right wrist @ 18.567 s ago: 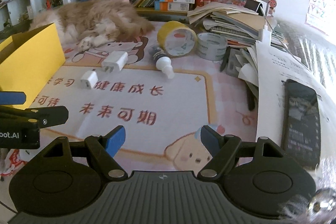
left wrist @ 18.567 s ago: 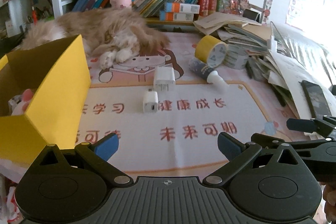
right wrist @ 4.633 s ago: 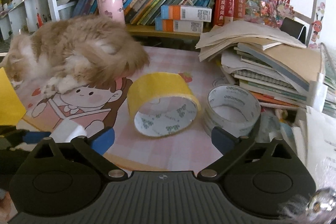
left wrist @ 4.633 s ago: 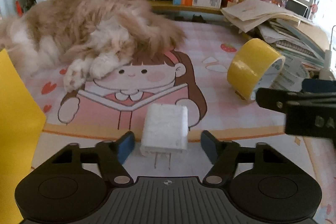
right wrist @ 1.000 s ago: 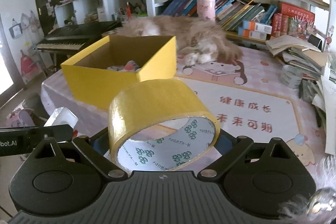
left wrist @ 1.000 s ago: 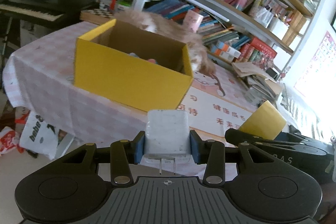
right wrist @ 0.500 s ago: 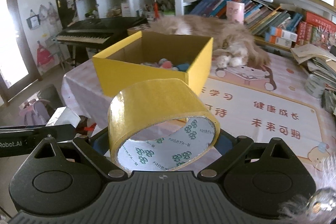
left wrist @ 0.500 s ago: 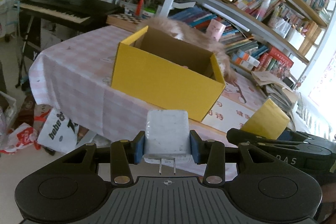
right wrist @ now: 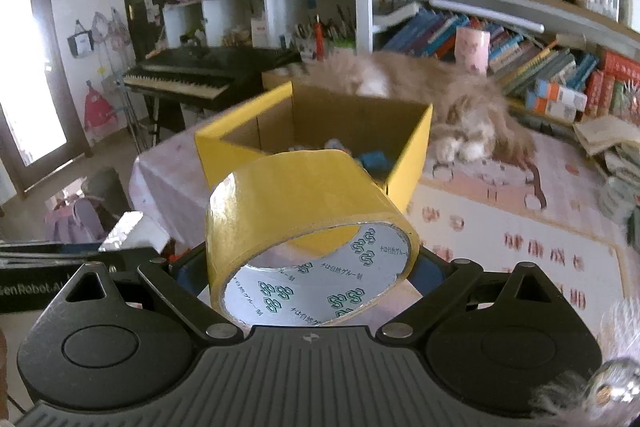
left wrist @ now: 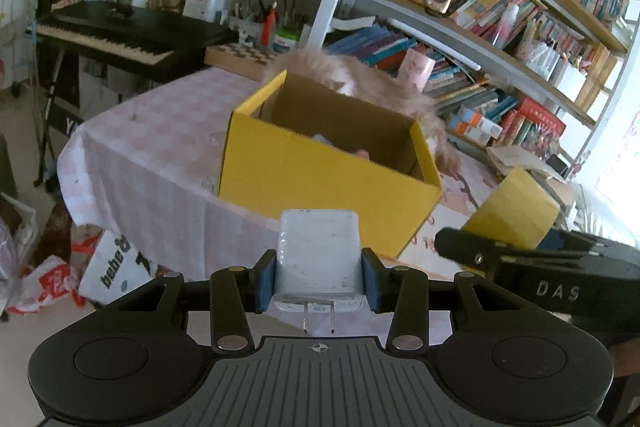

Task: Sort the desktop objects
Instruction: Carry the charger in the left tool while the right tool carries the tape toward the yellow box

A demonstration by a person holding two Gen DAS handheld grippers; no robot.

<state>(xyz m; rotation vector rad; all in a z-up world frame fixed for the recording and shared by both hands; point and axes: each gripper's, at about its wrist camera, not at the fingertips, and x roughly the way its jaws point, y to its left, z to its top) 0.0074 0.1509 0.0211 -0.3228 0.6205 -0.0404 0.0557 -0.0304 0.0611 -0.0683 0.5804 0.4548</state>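
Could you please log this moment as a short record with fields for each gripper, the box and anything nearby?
left gripper: jaws shut on white charger, prongs toward the camera
right gripper: jaws shut on yellow tape roll
yellow box: open-topped, on the table, small items inside
cat: lying behind the box
both loads: held short of the box
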